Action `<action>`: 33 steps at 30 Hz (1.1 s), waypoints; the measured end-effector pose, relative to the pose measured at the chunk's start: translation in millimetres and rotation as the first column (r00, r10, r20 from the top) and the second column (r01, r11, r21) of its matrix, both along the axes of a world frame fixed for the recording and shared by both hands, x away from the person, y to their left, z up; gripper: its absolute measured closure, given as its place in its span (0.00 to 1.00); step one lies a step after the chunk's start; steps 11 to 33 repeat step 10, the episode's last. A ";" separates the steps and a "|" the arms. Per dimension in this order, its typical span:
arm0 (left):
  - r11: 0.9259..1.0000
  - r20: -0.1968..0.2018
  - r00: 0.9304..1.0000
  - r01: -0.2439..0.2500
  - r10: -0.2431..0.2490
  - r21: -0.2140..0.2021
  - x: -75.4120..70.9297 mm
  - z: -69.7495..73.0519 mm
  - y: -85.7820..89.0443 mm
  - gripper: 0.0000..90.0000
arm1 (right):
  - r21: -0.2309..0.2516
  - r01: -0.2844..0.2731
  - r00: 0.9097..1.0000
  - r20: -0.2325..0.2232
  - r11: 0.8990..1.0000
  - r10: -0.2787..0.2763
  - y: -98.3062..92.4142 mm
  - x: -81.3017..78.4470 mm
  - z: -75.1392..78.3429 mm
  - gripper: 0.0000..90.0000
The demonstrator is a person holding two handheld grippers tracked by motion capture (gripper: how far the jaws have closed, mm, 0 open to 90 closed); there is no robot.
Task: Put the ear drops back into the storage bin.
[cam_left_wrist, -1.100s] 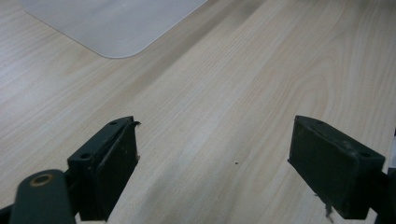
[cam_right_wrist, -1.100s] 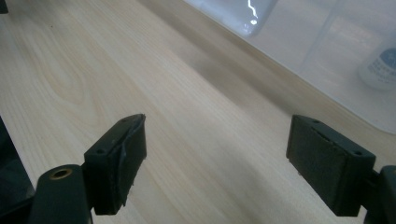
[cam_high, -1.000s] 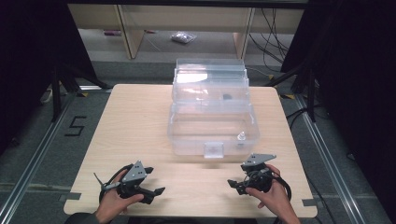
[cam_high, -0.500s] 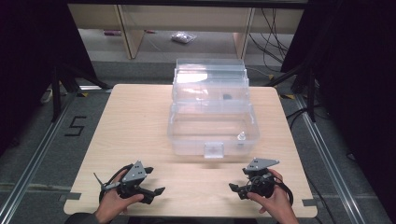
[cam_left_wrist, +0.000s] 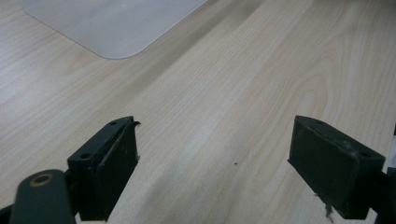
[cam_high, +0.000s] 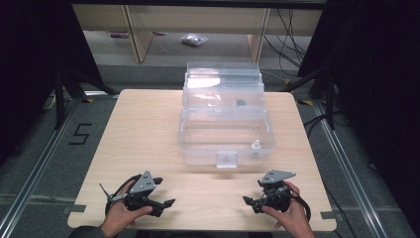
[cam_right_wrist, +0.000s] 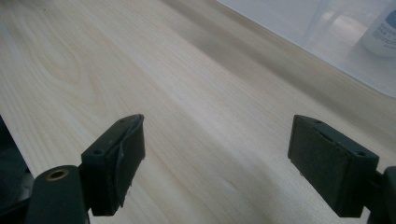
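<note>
The left gripper [cam_high: 159, 202] lies low over the near edge of the table [cam_high: 148, 129], at about seven o'clock from the table's middle, gripped by the person's left hand [cam_high: 120, 216]. Its jaws stand wide apart with nothing between them; in the left gripper view they are blocky black pads with small screw holes, and bare wood shows in the gap. The right gripper [cam_high: 250, 202] sits at about five o'clock, held by the right hand [cam_high: 289, 215], its jaws likewise spread wide and empty. Each gripper carries a grey three-cornered plate on top and a black cable looping behind. Whether the jaw tips touch the wood is hard to tell.

The table is pale wood with a fine lengthwise grain, smooth and matt, with rounded corners.

At twelve o'clock from both grippers, well apart from them, stands a clear plastic box [cam_high: 225, 136], rectangular with rounded corners, its lid [cam_high: 223, 82] tipped up at the back. A square latch [cam_high: 226, 159] hangs on its front wall. Inside, near the front right corner, a small white bottle [cam_high: 256, 145] stands upright; in the right gripper view its label is blurred and cut off by the frame. A small dark thing [cam_high: 241, 103] lies farther back; its shape is too small to make out.
</note>
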State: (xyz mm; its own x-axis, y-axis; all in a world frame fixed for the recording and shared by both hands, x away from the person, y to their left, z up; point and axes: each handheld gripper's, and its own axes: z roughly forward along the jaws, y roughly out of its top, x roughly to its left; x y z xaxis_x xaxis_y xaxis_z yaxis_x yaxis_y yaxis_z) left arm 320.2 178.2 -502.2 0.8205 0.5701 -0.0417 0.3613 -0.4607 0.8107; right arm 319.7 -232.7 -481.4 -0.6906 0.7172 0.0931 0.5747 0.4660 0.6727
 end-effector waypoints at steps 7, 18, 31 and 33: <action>1.000 0.007 1.000 -0.003 0.003 0.003 0.3 -0.3 0.0 0.17 | 0.013 0.011 1.000 -0.004 1.000 -0.011 -0.6 0.8 -1.7 0.22; 1.000 0.006 1.000 -0.005 0.005 0.002 0.3 -0.3 0.0 0.16 | 0.010 -0.011 1.000 0.013 1.000 0.011 -2.5 3.5 -1.8 0.22; 1.000 0.006 1.000 -0.005 0.005 0.002 0.3 -0.3 0.0 0.16 | 0.010 -0.011 1.000 0.013 1.000 0.011 -2.5 3.5 -1.8 0.22; 1.000 0.006 1.000 -0.005 0.005 0.002 0.3 -0.3 0.0 0.16 | 0.010 -0.011 1.000 0.013 1.000 0.011 -2.5 3.5 -1.8 0.22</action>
